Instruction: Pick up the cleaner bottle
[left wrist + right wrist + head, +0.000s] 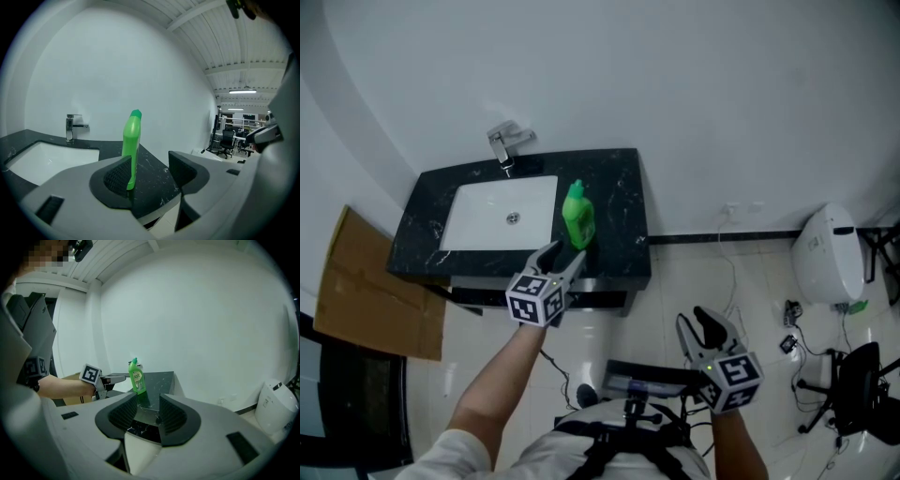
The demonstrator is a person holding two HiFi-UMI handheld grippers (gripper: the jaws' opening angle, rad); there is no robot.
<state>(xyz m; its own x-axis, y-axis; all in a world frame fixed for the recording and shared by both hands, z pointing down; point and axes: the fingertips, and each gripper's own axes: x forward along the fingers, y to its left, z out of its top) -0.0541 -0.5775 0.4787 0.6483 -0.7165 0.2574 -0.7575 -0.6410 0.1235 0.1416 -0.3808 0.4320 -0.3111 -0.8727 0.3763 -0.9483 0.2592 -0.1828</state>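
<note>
A green cleaner bottle (577, 217) stands upright on the black marble counter (614, 206), just right of the white sink basin (499, 214). My left gripper (562, 258) is open at the counter's front edge, a little short of the bottle, with nothing between its jaws. In the left gripper view the bottle (131, 140) rises behind the left jaw, and the left gripper (150, 173) has a wide gap. My right gripper (705, 330) hangs low over the floor, open and empty. Its own view shows the bottle (136, 377) far off beyond the right gripper (148, 414).
A chrome tap (507, 144) stands behind the basin. A flat cardboard sheet (370, 286) leans left of the counter. On the tiled floor at right are a white toilet-like unit (831, 251), cables (790, 328) and a black office chair (848, 389). White wall lies behind the counter.
</note>
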